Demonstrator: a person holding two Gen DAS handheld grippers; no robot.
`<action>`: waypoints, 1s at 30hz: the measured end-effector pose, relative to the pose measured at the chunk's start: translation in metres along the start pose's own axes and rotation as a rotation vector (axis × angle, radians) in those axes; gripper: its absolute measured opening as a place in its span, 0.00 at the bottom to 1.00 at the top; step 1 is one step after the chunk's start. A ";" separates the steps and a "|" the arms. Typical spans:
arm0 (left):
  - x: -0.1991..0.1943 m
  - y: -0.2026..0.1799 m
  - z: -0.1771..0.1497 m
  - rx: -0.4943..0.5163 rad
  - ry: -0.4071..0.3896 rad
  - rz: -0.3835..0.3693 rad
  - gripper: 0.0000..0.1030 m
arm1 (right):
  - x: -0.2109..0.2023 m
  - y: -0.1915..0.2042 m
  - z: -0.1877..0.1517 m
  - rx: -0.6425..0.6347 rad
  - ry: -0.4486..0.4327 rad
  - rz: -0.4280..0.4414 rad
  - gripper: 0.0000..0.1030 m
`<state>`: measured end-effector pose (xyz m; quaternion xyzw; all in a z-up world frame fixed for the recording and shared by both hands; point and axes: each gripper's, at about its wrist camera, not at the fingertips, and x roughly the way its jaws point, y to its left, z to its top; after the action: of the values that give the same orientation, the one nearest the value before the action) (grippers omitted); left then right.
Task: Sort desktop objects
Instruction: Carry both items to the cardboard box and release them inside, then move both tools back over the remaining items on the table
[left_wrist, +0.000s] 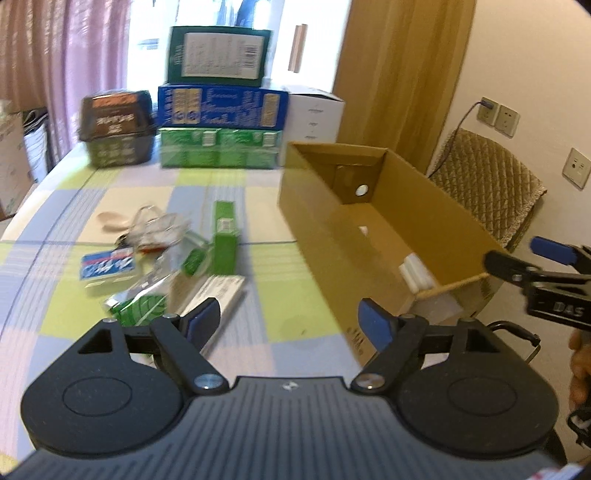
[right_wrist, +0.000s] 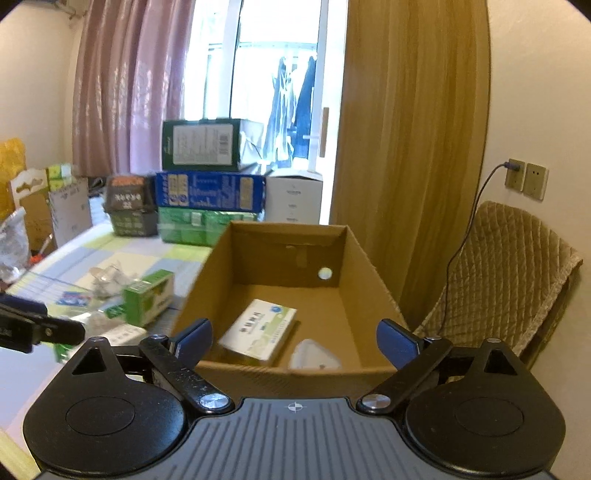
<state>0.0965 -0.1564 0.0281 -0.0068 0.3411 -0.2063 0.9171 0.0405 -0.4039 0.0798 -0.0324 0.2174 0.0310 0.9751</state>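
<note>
An open brown cardboard box (right_wrist: 280, 258) stands on a bench covered by a checked cloth of green, blue and cream squares (left_wrist: 110, 177); every place below is given from this box.

Inside the box, near its front wall, a flat white medicine carton with green print (right_wrist: 258, 328) lies tilted, with a small white packet (right_wrist: 314, 356) just beside it.

The right claw (right_wrist: 294, 338) hovers above the box's front rim, its 2 blue-padded fingers spread wide and empty.

The left claw (left_wrist: 290, 323) hangs over the cloth to the left of the box, also spread wide and empty.

Left of the box lies a loose heap: an upright green carton (left_wrist: 224, 236), a blue and white packet (left_wrist: 107, 266), clear plastic wrappers (left_wrist: 159, 229) and a flat white box (left_wrist: 218, 295) nearest the left claw.

Behind the box, 3 cartons are stacked: dark green (left_wrist: 218, 55) on blue (left_wrist: 221, 107) on bright green (left_wrist: 219, 147).

To the right of the box stands a chair under a quilted tan cover (right_wrist: 509, 273).
</note>
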 end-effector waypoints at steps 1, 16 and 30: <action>-0.005 0.005 -0.003 -0.004 0.000 0.010 0.78 | -0.005 0.005 -0.001 0.009 -0.003 0.011 0.92; -0.067 0.084 -0.046 -0.077 -0.005 0.187 0.80 | -0.035 0.079 -0.043 0.110 0.107 0.141 0.95; -0.077 0.106 -0.054 -0.093 -0.007 0.194 0.82 | -0.030 0.110 -0.038 0.077 0.132 0.193 0.96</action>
<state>0.0498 -0.0227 0.0178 -0.0169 0.3461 -0.1006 0.9326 -0.0107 -0.2985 0.0530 0.0244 0.2841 0.1142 0.9516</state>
